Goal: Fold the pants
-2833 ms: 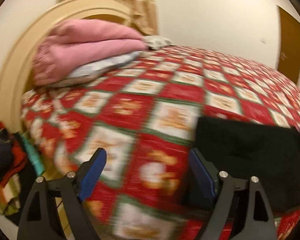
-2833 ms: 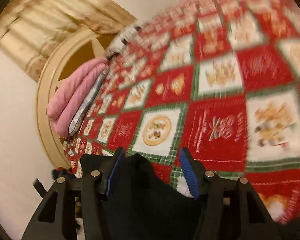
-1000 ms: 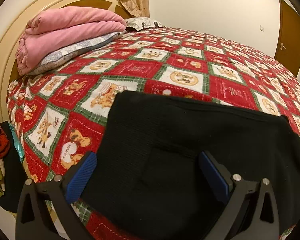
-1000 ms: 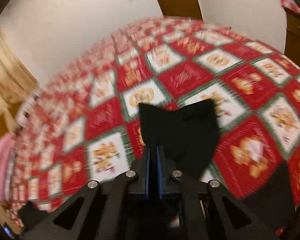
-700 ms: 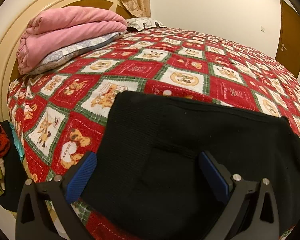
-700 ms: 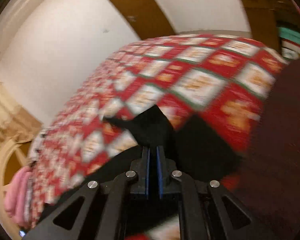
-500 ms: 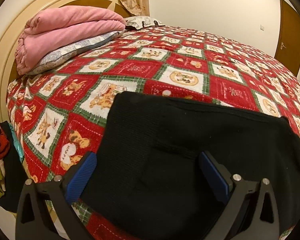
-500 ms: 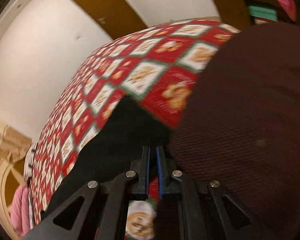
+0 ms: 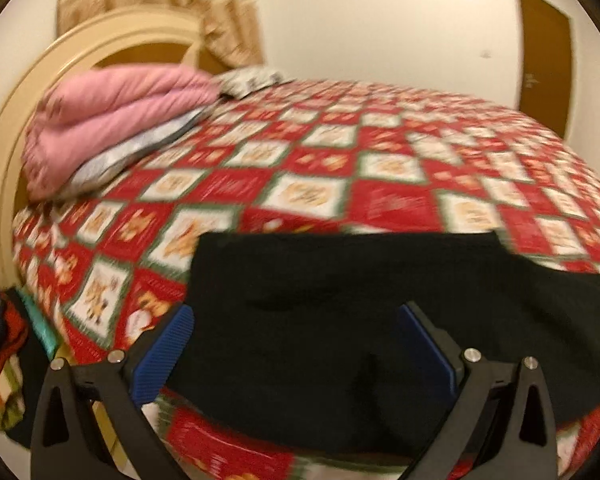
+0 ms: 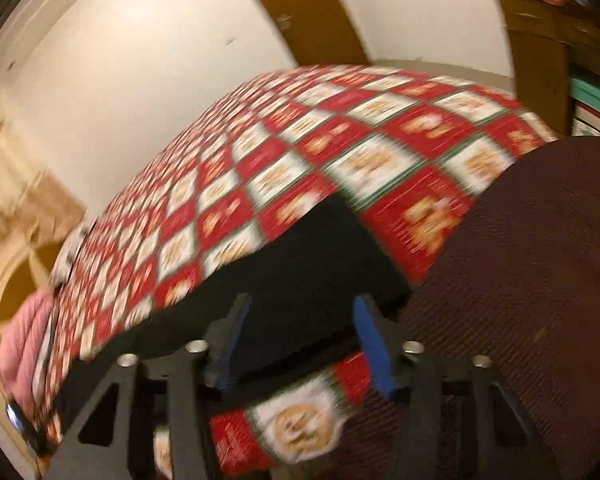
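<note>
Both views smeared by motion; quilt (image 9: 384, 200) motifs unreadable. Black pants (image 9: 340, 320) cut off by the left-wrist frame's right edge, near hem hidden behind the left gripper (image 9: 296, 350). Dark brown ribbed mass (image 10: 532, 280) at right of right-wrist view: identity unclear, runs off frame.

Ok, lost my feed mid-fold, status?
Left gripper open over black pants. Right gripper open, jaws just opened, pants released. Pants flat on quilt. Nothing in the way.

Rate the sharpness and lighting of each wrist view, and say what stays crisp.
Left wrist view: warm indoor light, moderate motion smear over the quilt and black pants; the open left gripper stays crisp. Right wrist view: heavier streaking, strong fisheye bulge; only the open right gripper stays fairly sharp.
</note>
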Available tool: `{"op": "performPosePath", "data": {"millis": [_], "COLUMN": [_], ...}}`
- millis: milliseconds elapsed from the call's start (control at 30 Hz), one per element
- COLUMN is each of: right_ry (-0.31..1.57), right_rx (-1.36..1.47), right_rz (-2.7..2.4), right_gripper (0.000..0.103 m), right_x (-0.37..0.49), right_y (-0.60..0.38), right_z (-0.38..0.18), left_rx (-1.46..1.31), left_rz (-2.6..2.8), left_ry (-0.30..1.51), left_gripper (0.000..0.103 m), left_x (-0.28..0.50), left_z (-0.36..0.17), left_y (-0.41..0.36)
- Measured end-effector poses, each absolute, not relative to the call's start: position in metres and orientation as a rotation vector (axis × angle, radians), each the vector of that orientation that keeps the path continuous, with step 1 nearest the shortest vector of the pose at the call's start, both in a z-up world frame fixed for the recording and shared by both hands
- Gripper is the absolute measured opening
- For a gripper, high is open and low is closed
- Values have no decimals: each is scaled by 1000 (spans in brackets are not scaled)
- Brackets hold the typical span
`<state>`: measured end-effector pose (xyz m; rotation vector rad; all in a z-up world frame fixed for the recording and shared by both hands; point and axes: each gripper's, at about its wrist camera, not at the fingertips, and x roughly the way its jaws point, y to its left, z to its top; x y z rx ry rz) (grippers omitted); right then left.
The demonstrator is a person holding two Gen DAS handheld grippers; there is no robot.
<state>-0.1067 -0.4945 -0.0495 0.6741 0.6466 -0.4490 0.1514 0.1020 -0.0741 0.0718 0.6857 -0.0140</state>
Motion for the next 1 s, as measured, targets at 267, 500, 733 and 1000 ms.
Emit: {"op": "performPosePath", "data": {"millis": [267,500,733,1000], "right_ry": [730,772,755,729], "right_rx": [748,780,839,764], "right_rz": [-422,-412,-436,-396], "right_gripper": [49,49,30,5], "right_x": [-82,-63,-50,-61], "right_y": [-465,-462,-466,-461], "right_z": [-89,-100,-118,-99], "left_rx": [106,170,200,211], "left_rz": [-361,-511,-548,-565], "left_ry": [644,680,675,693], "left_gripper": [103,103,103,103], "left_x": [115,87,69,67], "left_z": [-59,-71,-72,-77], "left_y": [18,-32,-43,-48]}}
